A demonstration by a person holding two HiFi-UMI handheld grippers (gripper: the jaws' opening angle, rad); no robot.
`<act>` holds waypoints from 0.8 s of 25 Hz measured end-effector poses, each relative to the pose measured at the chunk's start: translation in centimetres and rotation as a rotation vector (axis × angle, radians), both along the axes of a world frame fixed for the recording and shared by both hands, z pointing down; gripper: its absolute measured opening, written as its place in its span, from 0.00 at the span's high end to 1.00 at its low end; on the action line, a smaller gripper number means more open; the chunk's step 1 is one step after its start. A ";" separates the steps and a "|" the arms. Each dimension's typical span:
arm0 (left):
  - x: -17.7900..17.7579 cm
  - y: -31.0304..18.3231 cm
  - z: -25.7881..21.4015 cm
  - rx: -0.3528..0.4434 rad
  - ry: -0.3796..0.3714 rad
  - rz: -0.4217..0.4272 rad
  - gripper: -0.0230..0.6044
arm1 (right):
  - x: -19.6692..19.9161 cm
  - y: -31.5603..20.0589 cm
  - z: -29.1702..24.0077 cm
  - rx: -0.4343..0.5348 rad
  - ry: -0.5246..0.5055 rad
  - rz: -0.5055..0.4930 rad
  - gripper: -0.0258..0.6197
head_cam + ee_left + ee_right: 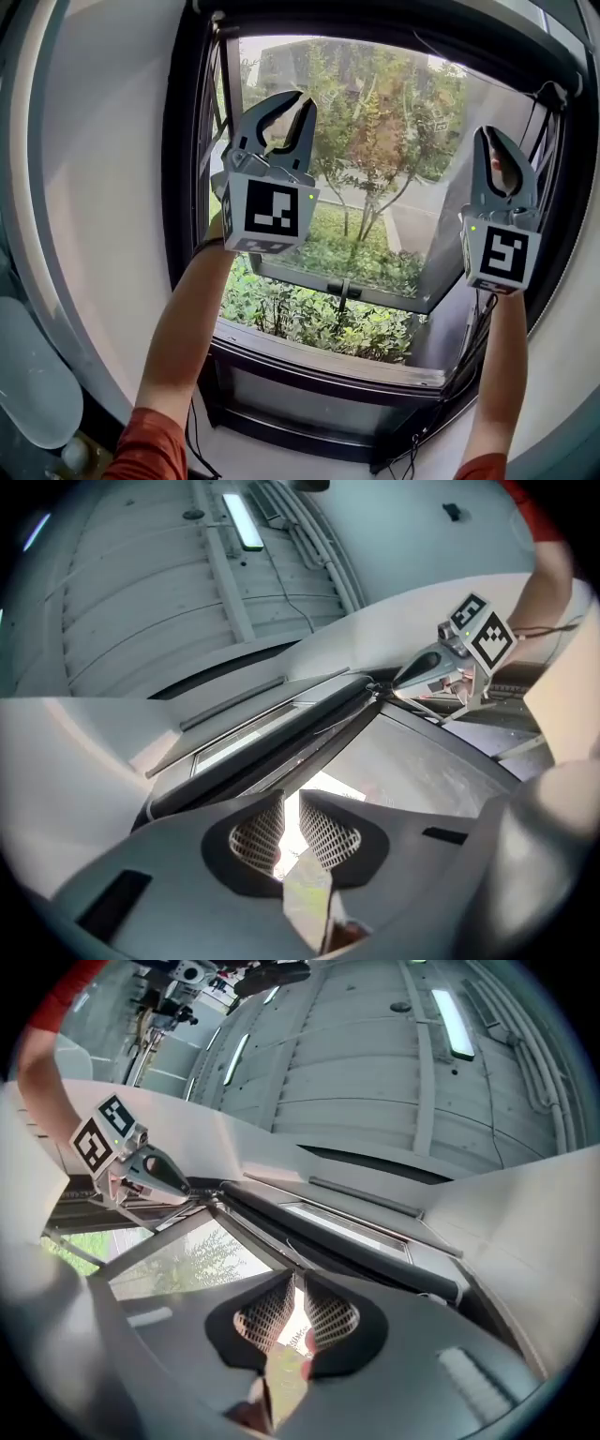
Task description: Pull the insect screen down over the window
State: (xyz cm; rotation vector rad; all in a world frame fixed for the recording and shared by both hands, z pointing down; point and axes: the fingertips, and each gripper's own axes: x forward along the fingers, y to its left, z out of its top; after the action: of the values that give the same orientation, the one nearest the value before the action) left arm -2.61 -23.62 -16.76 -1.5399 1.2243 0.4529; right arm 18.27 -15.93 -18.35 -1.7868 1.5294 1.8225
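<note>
The insect screen is rolled up in a dark housing [394,28] along the top of the window frame. Its dark pull bar [272,742] runs slantwise just beyond my left gripper [291,799], and shows as a dark bar [319,1237] just past my right gripper [298,1283]. Both grippers point steeply up. In the head view the left gripper [302,97] hangs below the top left of the window and the right gripper [494,131] near the right jamb. Each pair of jaws stands a narrow slit apart, with only daylight between the pads. Neither touches the bar.
The glass sash [342,291] is swung outward over shrubs and trees. Cables [473,347] hang down the right jamb. White reveal walls [103,187] flank the opening. A ceiling light [242,519] and pipes run overhead. Bare forearms with red sleeves [145,445] reach up.
</note>
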 end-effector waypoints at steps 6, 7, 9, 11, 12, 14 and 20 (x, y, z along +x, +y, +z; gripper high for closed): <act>1.7 -0.3 -3.8 0.051 -0.146 -0.184 0.84 | 0.2 -0.5 -3.6 -0.001 0.076 0.123 0.87; 2.0 -0.3 -4.3 0.058 -0.173 -0.218 0.83 | 0.1 -0.8 -4.1 -0.008 0.094 0.151 0.86; 2.5 -0.5 -5.2 0.069 -0.219 -0.281 0.80 | 0.0 -1.3 -5.0 -0.034 0.118 0.180 0.85; 2.7 -0.6 -6.0 0.072 -0.244 -0.319 0.79 | 0.0 -1.8 -5.9 -0.064 0.128 0.194 0.84; 2.8 -0.7 -6.4 0.073 -0.250 -0.329 0.78 | 0.0 -1.9 -6.3 -0.075 0.136 0.209 0.83; 3.0 -0.7 -7.1 0.075 -0.264 -0.349 0.77 | -0.1 -2.2 -7.0 -0.090 0.158 0.248 0.82; 3.8 -2.2 -8.5 0.059 -0.348 -0.450 0.71 | -0.3 -3.8 -8.6 -0.155 0.223 0.372 0.75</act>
State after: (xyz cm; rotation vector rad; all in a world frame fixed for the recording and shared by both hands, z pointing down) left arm 1.19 -25.85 -25.22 -1.1829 1.2198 -0.0721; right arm 17.96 -19.78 -26.91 -2.1210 1.5300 2.1909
